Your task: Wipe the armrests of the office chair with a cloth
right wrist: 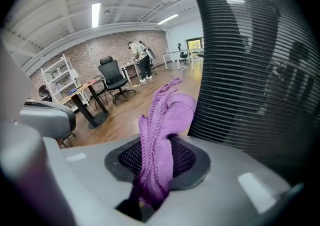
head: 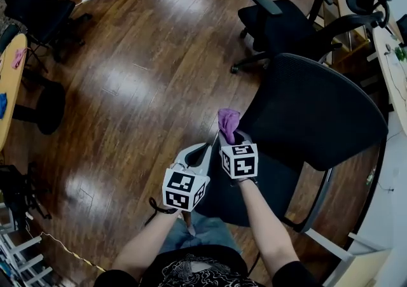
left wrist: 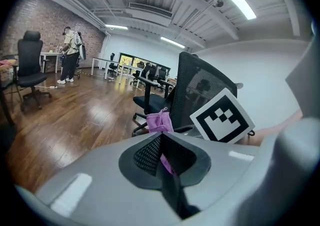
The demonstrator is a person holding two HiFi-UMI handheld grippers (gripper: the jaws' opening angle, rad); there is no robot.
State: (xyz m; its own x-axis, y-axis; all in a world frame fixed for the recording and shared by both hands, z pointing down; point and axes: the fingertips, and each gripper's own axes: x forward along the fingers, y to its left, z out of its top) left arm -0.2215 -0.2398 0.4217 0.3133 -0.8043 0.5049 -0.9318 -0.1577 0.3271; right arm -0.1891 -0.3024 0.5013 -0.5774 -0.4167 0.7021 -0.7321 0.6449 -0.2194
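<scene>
- Our right gripper (head: pixel 233 137) is clamped on the purple cloth (head: pixel 227 120). The cloth is bunched and pokes up out of the jaws, right beside the office chair (head: pixel 318 107) backrest. We'd guess that leaves a loose wad to wipe with.
- Our left gripper (head: pixel 202 151) is pinched closed with nothing of its own. The purple sliver at its seam looks like the cloth behind it.
- We can't really pick out the armrests, since the grippers and backrest cover that spot.

Tight: mesh backrest (head: pixel 318 111) hard by the right gripper (head: pixel 231 138), on its right. Open wood floor (head: pixel 140 76) left and ahead; second chair (head: pixel 280 21) beyond the backrest.
</scene>
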